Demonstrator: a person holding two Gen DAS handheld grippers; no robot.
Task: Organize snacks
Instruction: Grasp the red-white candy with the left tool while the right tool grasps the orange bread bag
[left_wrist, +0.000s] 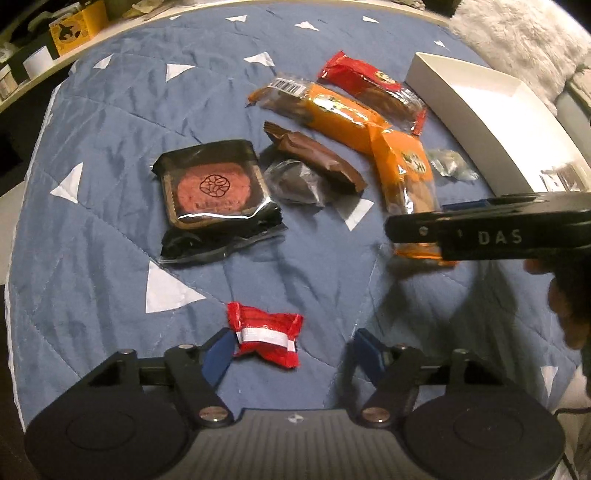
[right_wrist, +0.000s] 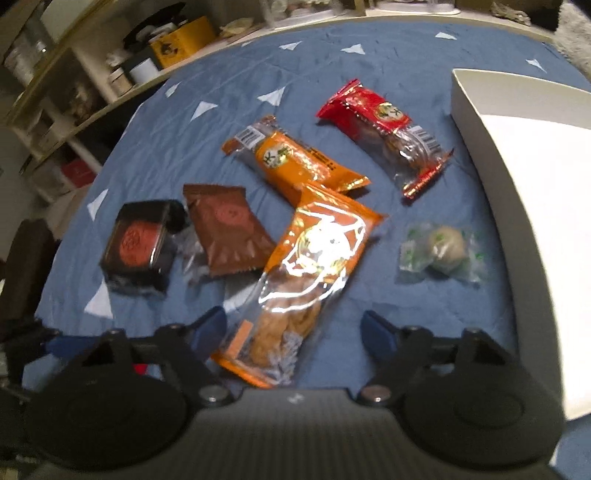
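Note:
A small red wrapped candy (left_wrist: 264, 338) lies on the blue quilt (left_wrist: 110, 147) between the fingers of my left gripper (left_wrist: 293, 350). The left finger is at the candy's edge and the right finger stands apart, so the gripper is open. My right gripper (right_wrist: 293, 332) straddles the lower end of an orange snack packet (right_wrist: 306, 266) and is open, its right finger well clear. In the left wrist view the right gripper (left_wrist: 417, 236) shows from the side over that orange packet (left_wrist: 406, 177). A white open box (right_wrist: 517, 221) sits at the right.
On the quilt lie a black-wrapped mooncake (left_wrist: 210, 188), a brown packet (left_wrist: 314, 158), a second orange packet (right_wrist: 295, 162), a red packet (right_wrist: 384, 125) and a clear-wrapped green ball (right_wrist: 443, 251). Shelves with jars and a yellow box (right_wrist: 184, 40) stand behind.

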